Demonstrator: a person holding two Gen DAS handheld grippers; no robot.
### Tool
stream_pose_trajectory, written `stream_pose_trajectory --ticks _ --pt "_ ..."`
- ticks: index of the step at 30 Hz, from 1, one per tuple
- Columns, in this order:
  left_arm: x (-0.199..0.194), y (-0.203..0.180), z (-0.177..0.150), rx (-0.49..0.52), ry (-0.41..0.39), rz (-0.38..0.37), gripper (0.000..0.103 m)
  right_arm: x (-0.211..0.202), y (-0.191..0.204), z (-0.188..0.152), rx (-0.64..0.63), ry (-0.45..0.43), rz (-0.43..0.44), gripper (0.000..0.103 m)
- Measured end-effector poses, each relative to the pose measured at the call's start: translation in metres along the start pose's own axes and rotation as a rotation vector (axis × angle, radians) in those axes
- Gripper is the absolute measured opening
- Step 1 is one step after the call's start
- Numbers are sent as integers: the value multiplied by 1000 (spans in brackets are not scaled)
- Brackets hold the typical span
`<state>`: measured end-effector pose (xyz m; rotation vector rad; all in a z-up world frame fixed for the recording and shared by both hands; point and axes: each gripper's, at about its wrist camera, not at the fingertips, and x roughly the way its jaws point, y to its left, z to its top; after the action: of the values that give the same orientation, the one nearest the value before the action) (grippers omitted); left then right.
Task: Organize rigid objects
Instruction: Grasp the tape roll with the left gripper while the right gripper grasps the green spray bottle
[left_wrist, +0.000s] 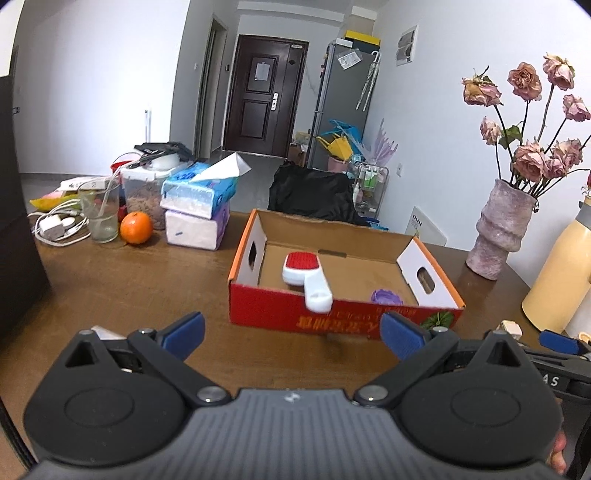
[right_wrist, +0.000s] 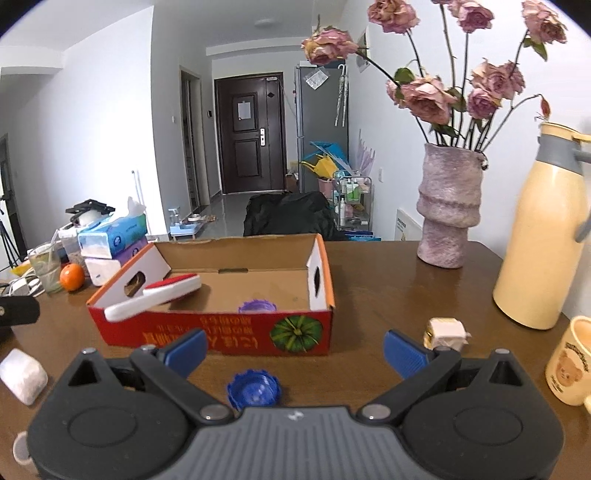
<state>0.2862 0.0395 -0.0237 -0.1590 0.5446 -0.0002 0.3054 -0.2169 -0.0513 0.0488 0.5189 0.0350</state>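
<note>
Nearest to the right wrist camera, a blue lid (right_wrist: 254, 390) lies on the wooden table (right_wrist: 388, 291), between the blue fingers (right_wrist: 402, 352) of the right gripper (right_wrist: 293, 350). This gripper is spread wide and holds nothing. At 12 o'clock from it stands the red cardboard box (right_wrist: 221, 332). Inside the box lies a white brush with red pad (right_wrist: 155, 297), its handle resting over the front wall at 10 o'clock, and a purple lid (right_wrist: 256, 306) on the floor of the box. A small beige cube (right_wrist: 445, 332) sits at 1 o'clock, and a white pad (right_wrist: 22, 374) at 9 o'clock. The left gripper (left_wrist: 291, 330) is also wide open and empty, before the box.
</note>
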Motion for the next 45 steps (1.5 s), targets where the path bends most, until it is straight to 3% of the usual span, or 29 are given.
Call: stream_pose_trajectory --ticks 21,37,45 --pt "-36 20 -50 -25 54 79 103 -37 -61 -59 12 71 -84 102" --pt "-31 54 -85 -61 123 170 103 -34 -127 -96 30 160 -189 102" --pt "-21 64 -99 -69 165 187 103 -29 -144 -112 41 204 -190 102"
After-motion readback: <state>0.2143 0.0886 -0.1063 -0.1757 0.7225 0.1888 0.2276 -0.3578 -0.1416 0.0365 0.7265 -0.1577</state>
